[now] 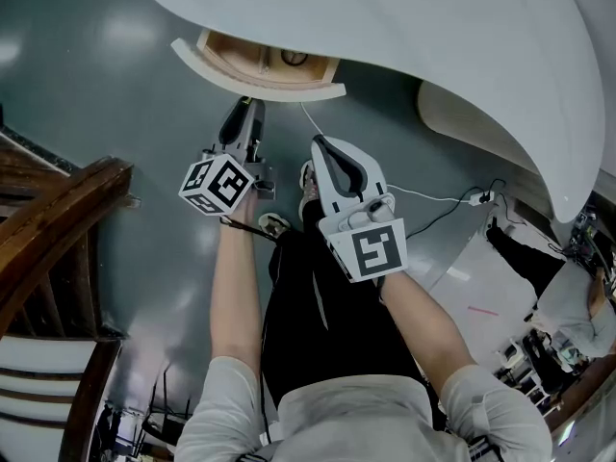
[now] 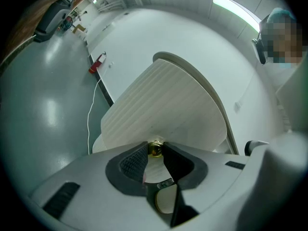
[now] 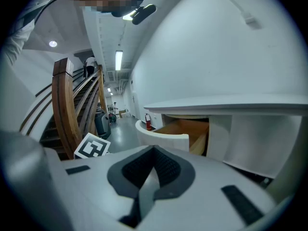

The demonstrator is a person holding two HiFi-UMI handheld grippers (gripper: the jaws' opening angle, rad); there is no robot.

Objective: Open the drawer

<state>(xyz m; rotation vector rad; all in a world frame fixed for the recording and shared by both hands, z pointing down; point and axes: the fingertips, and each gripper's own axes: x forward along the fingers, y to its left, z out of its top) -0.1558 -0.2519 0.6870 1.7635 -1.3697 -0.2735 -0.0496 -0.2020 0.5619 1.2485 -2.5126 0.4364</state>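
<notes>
A white drawer point(image 1: 279, 89) with a curved front stands pulled out from under the white desk point(image 1: 404, 27), and its wooden inside point(image 1: 260, 58) shows. My left gripper point(image 1: 247, 106) reaches its front. In the left gripper view the left gripper point(image 2: 155, 150) is shut on the small brass knob point(image 2: 155, 148) of the ribbed white drawer front point(image 2: 163, 105). My right gripper point(image 1: 323, 150) hangs beside it, a little short of the drawer. Its dark pads point(image 3: 166, 167) meet with nothing between them. From there the open drawer point(image 3: 166, 137) lies ahead to the right.
A wooden stair railing point(image 1: 48, 219) curves along the left. White and black cables point(image 1: 433, 200) trail over the grey floor. The person's dark trouser legs point(image 1: 318, 306) stand below the grippers. Another person point(image 1: 568, 301) is at the far right. A red fire extinguisher point(image 2: 96, 64) stands by the wall.
</notes>
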